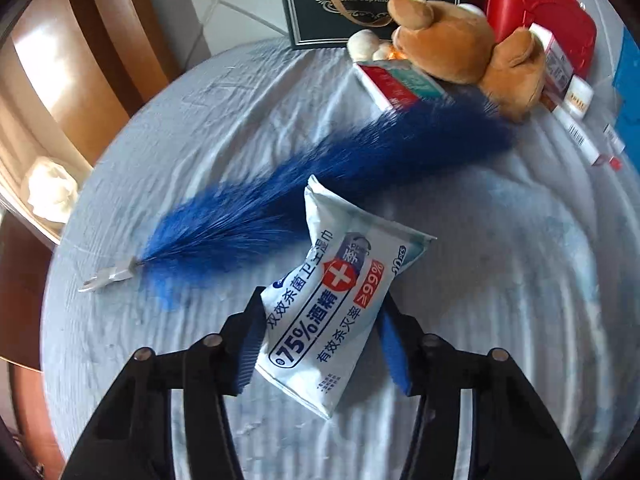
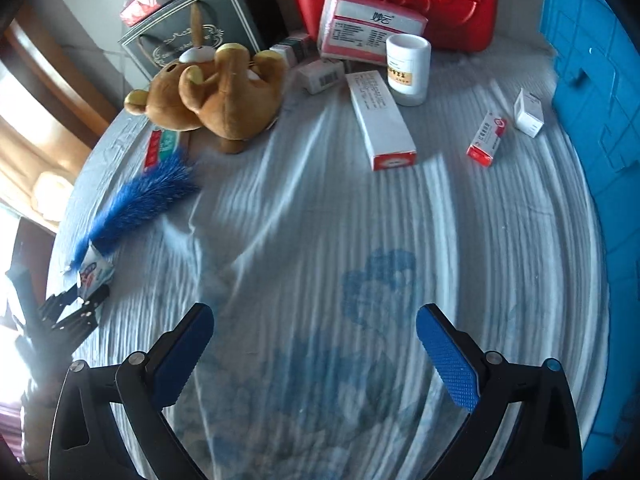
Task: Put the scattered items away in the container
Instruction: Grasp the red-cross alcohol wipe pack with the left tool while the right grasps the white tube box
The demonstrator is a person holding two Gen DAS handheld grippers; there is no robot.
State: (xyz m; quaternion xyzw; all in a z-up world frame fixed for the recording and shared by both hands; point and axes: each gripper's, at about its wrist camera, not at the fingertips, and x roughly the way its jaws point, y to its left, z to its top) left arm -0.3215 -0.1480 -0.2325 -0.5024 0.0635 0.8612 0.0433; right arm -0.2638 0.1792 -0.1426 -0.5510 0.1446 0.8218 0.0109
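The left gripper [image 1: 320,336] has its two blue-padded fingers clenched on one pack of wet wipes [image 1: 332,300], a pad pressing each long side, the pack's far end jutting beyond the fingertips over the pale blue sheet [image 1: 200,120]. One blue feather duster [image 1: 320,184] lies just past the fingertips, slanting up to the right. Beyond it sit one brown plush bear [image 1: 452,44], one dark gift bag [image 1: 360,0] and one red case [image 1: 532,4]. The right gripper [image 2: 316,344] is released, two fingers wide apart over bare sheet with nothing between them. Ahead of its fingertips stand one white jar [image 2: 408,68], one long white carton [image 2: 380,120] and two small boxes [image 2: 488,140]; one blue container [image 2: 592,100] rises to the right of the fingers.
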